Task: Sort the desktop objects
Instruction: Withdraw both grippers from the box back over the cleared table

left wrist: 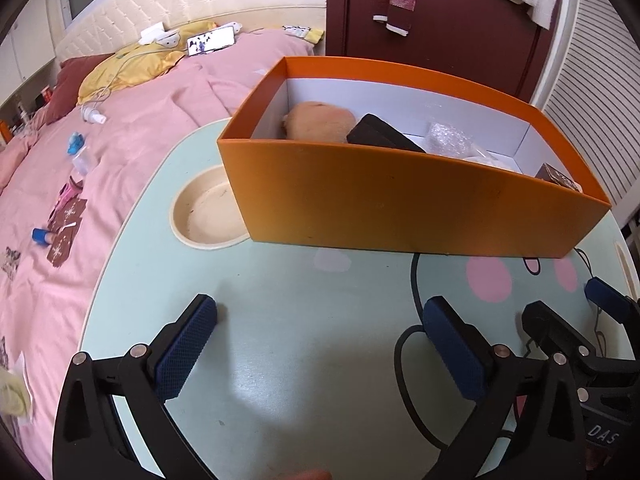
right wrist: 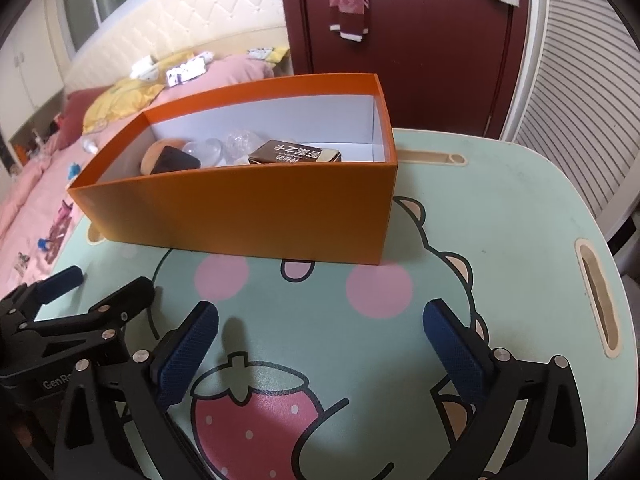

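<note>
Several box (right wrist: 256, 208) contents half hidden, indistinct

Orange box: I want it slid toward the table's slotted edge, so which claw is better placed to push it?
Left, probably. The left claw hangs open before the orange box, near its end farthest from the slot.

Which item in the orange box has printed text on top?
The brown carton, lying flat toward the box's right end. The tan plush, black case and clear wrap show none.
</note>
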Demonstrator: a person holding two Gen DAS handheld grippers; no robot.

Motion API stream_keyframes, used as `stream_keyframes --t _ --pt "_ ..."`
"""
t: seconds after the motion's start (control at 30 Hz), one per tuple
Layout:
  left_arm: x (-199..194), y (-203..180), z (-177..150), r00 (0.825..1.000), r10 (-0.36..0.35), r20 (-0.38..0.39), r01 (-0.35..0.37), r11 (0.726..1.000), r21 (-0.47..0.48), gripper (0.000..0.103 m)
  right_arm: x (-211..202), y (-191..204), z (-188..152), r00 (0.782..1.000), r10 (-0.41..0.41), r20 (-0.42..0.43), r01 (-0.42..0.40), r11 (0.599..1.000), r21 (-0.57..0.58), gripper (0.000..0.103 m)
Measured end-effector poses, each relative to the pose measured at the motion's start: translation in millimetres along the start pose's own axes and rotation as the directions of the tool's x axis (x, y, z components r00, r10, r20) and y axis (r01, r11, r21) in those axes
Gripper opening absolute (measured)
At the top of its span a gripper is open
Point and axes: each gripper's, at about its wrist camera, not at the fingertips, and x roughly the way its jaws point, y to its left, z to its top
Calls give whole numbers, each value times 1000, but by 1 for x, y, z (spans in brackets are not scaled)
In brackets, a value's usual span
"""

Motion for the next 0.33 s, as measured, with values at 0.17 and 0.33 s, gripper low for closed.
stream_keyframes --t 0.17,0.33 --pt "5 4 1 1000 -1 -1 1 1000 1 103 2 0 0 1000 -1 0 1 1000 0 103" --pt "4 0 0 1000 1 -1 -1 1000 -1 103 3 2 1 1000 -1 0 1 1000 0 103"
